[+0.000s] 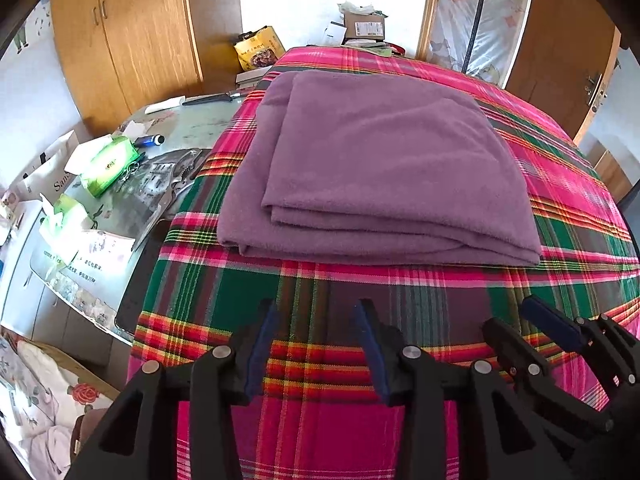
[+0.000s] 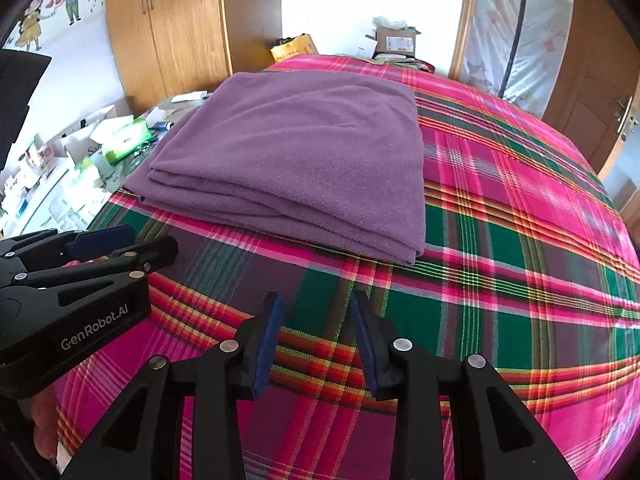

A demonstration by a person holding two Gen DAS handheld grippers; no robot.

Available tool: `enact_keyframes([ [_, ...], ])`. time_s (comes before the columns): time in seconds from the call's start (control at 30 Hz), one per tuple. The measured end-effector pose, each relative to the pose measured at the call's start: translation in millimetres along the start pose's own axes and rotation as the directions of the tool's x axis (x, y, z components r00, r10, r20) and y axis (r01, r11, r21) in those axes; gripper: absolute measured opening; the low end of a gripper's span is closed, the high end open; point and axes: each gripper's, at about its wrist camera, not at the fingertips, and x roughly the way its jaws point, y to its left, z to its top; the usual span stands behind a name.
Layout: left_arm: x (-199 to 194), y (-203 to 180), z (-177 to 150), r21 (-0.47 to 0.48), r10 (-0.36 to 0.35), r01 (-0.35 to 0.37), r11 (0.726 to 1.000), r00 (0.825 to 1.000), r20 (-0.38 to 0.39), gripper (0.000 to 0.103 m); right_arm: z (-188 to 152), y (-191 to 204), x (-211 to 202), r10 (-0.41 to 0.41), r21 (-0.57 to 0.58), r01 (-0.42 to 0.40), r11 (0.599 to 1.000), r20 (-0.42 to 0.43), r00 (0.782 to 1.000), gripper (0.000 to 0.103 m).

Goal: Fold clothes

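A purple fleece garment lies folded into a thick rectangle on the plaid-covered surface, its layered edges facing me. In the right wrist view the same garment sits ahead and slightly left. My left gripper hovers over bare plaid just short of the garment's near edge, open, with only the cloth cover showing between its blue pads. My right gripper hangs beside it on the right, also open and holding nothing. Neither gripper touches the garment.
A glass-topped side table on the left carries green tissue packs, a knife, pliers and papers. Wooden wardrobe doors stand behind it. A cardboard box sits past the far end, with a door at the right.
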Motion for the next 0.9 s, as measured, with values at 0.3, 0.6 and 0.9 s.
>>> enact_keyframes([
  [0.3, 1.7, -1.9, 0.3, 0.006, -0.001, 0.001, 1.0, 1.0, 0.001, 0.048, -2.2, 3.5, 1.2, 0.005, 0.001, -0.005, 1.0, 0.022, 1.0, 0.038],
  [0.6, 3.6, -2.2, 0.8, 0.009, 0.007, -0.007, 1.0, 1.0, 0.006, 0.05, -2.3, -2.4, 4.2, -0.03, 0.023, 0.029, 0.999, 0.036, 0.999, 0.057],
  [0.9, 3.7, -3.6, 0.5, 0.01, -0.001, 0.001, 1.0, 1.0, 0.007, 0.054, -0.4, -5.0, 6.2, -0.026, 0.034, 0.025, 0.999, 0.038, 0.999, 0.058],
])
